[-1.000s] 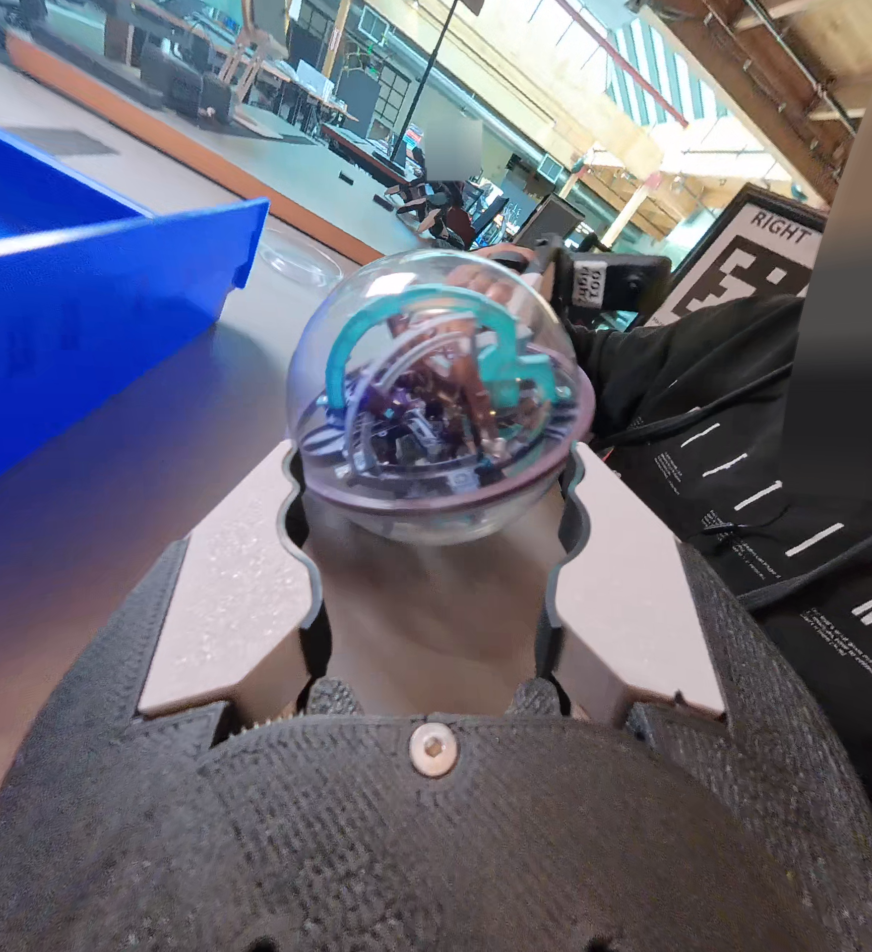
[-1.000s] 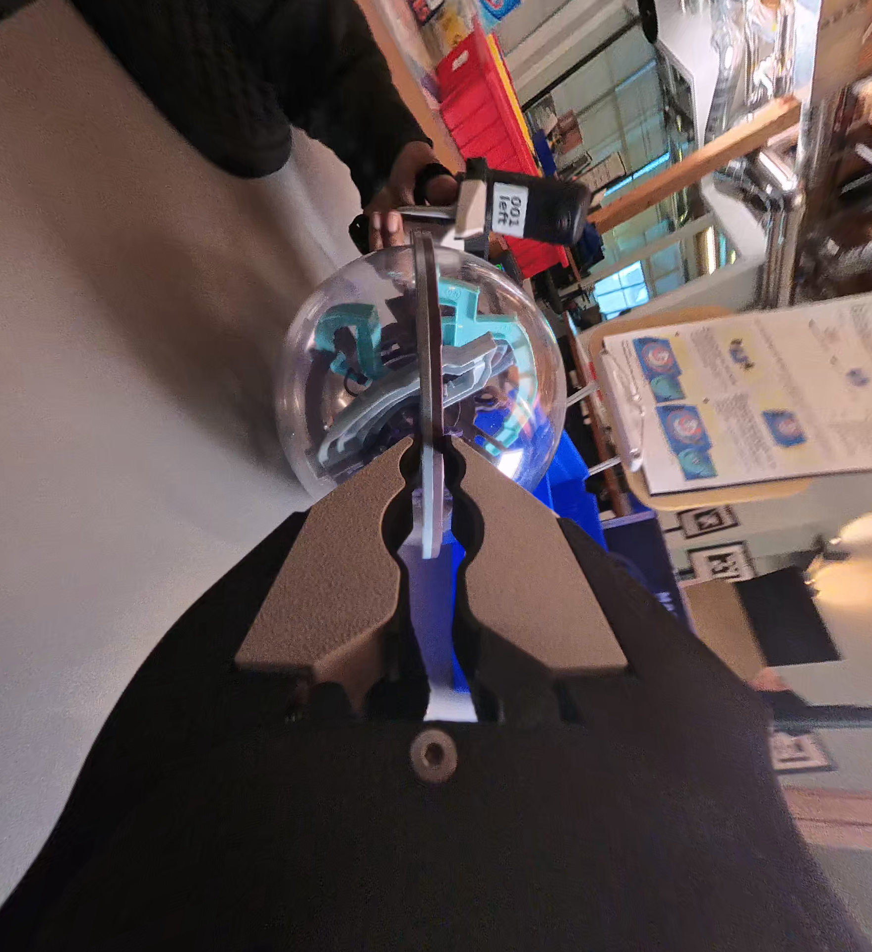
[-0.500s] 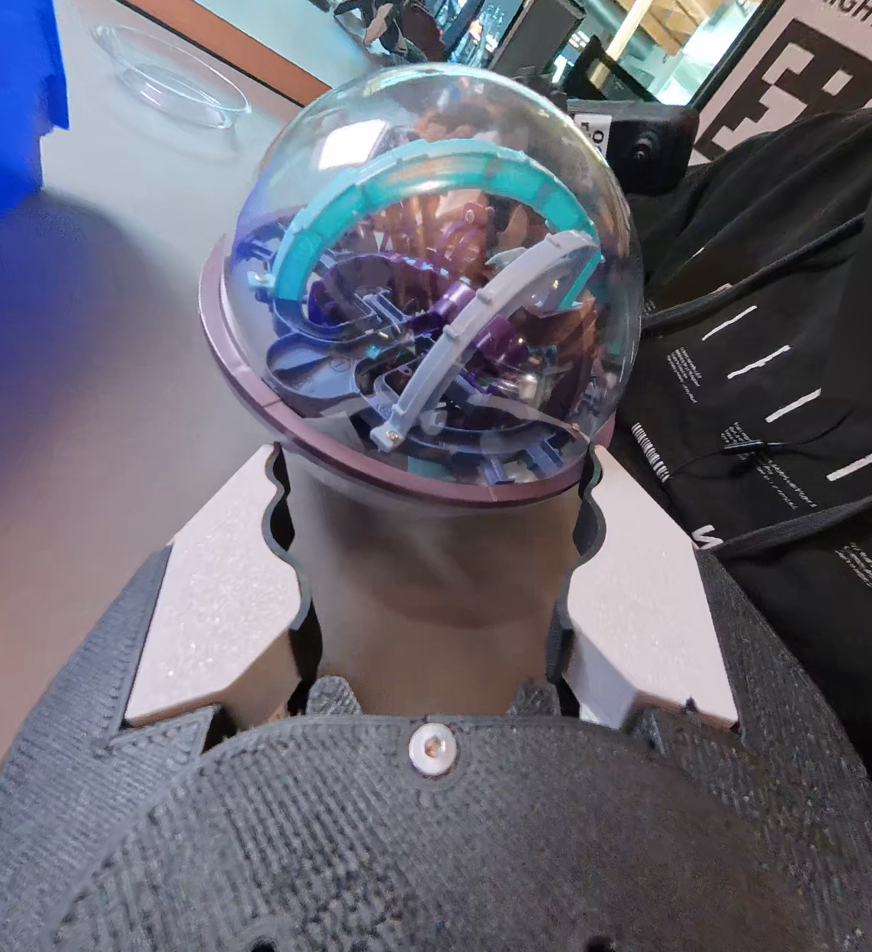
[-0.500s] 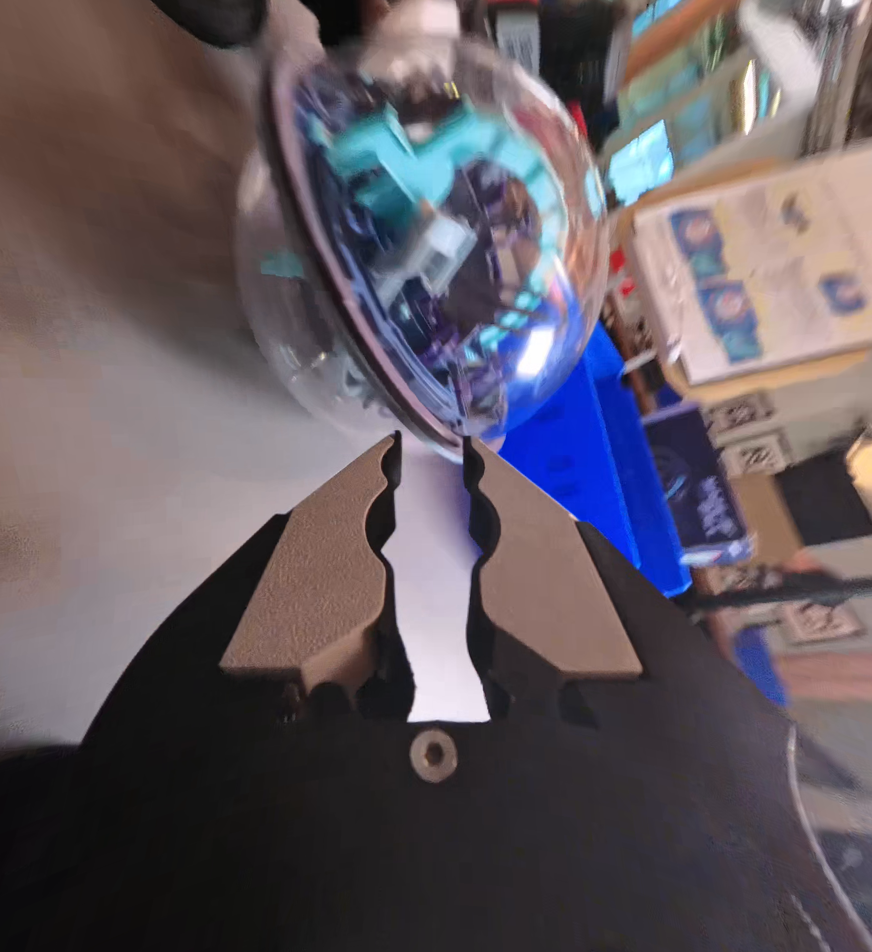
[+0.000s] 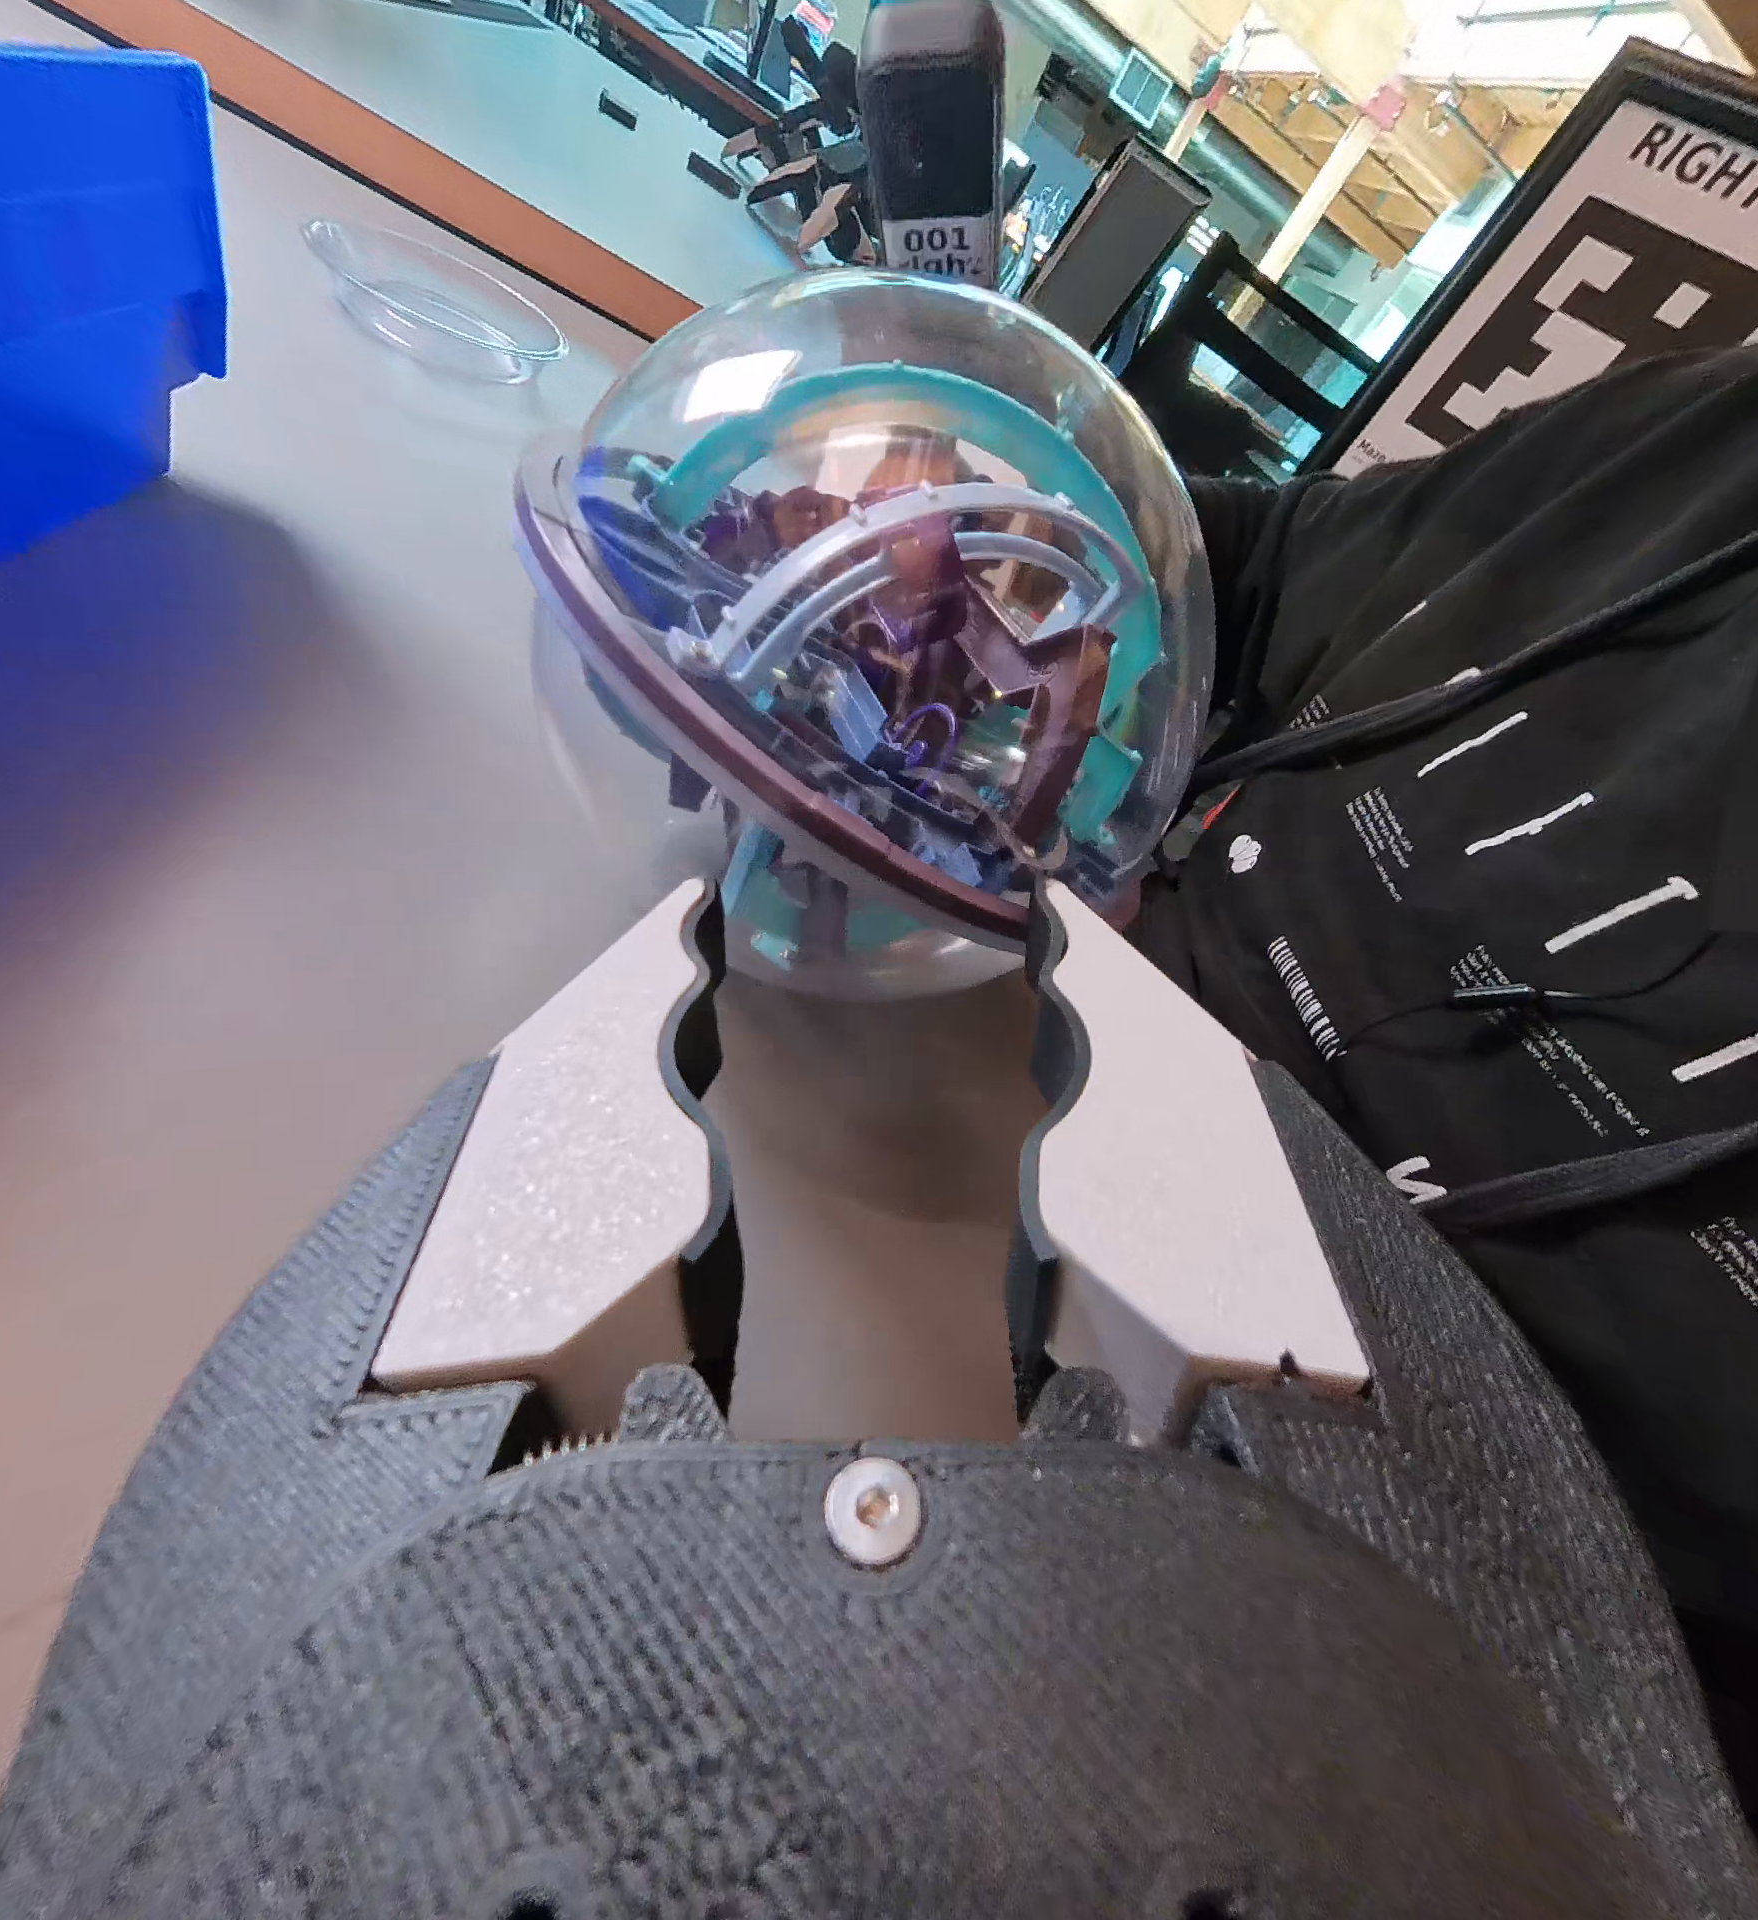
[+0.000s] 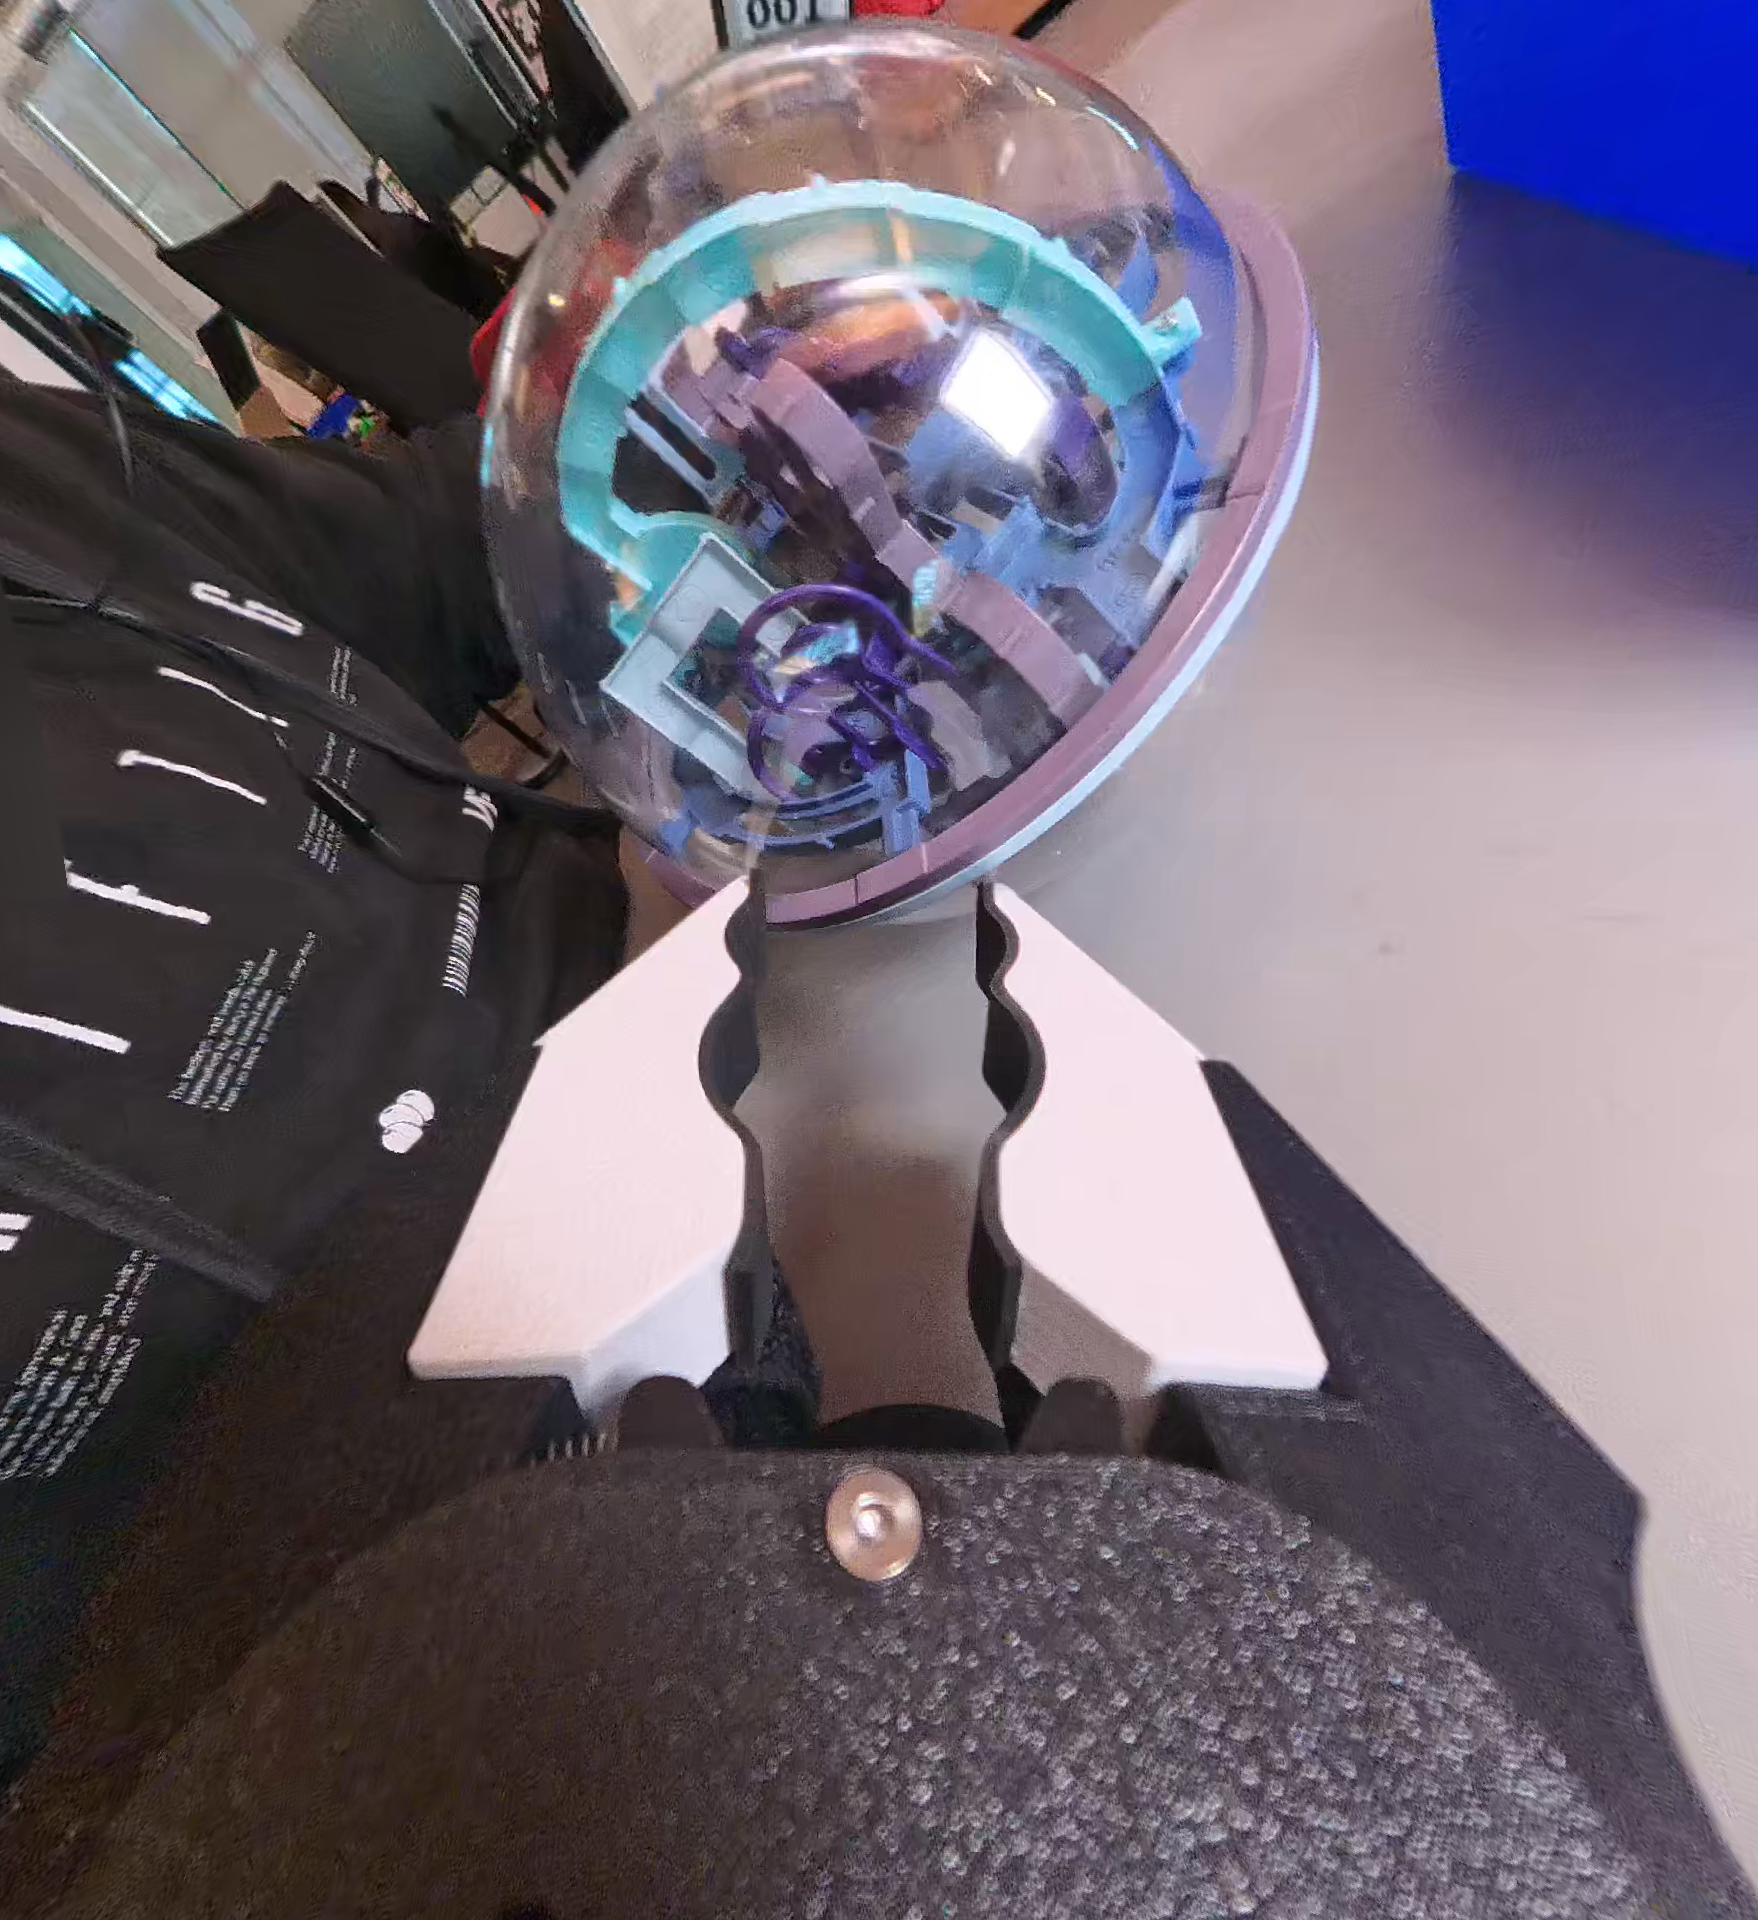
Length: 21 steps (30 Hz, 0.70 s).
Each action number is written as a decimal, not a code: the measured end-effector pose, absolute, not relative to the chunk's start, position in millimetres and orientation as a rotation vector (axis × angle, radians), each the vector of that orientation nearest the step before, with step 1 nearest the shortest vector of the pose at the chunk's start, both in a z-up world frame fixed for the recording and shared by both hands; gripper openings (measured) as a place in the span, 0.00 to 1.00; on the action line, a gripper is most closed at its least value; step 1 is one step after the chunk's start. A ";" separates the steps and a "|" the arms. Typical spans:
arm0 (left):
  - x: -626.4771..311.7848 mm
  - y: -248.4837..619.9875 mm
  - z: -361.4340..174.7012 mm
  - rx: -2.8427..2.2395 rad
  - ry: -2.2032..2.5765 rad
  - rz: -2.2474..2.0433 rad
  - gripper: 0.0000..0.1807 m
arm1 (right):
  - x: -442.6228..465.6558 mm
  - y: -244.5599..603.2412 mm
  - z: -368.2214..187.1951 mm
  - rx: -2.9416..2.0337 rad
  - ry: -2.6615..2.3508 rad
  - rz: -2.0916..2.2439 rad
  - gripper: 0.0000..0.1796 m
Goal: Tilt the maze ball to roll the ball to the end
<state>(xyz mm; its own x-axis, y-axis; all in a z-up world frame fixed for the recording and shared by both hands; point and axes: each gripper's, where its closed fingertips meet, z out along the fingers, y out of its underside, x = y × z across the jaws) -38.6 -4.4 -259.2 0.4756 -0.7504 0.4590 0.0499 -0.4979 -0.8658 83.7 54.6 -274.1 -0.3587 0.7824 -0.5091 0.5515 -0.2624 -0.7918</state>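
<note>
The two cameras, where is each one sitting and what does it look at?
Left wrist view: sits on the left gripper, looks along its fingers at the maze ball; a black sleeve shows.
Right wrist view: sits on the right gripper, facing the ball; the sleeve shows.
Shared: ball, sleeve, grey table, blue bin.

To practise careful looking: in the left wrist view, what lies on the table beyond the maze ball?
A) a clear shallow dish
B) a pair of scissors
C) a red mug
A: a clear shallow dish lies on the table past the maze ball, beside the blue bin.
</note>
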 end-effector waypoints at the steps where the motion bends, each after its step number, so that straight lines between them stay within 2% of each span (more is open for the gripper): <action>1: -39.0 -4.4 -258.6 -1.826 0.577 -1.142 0.32 | 83.5 53.9 -275.1 -1.657 -1.768 1.688 0.20; 10: -44.2 -7.4 -270.6 -1.897 0.561 -1.128 0.14 | 78.4 67.3 -261.1 -1.710 -1.708 1.755 0.06; 21: -46.1 -4.3 -286.1 -1.968 0.576 -1.070 0.09 | 60.3 84.1 -234.4 -1.599 -1.760 1.671 0.03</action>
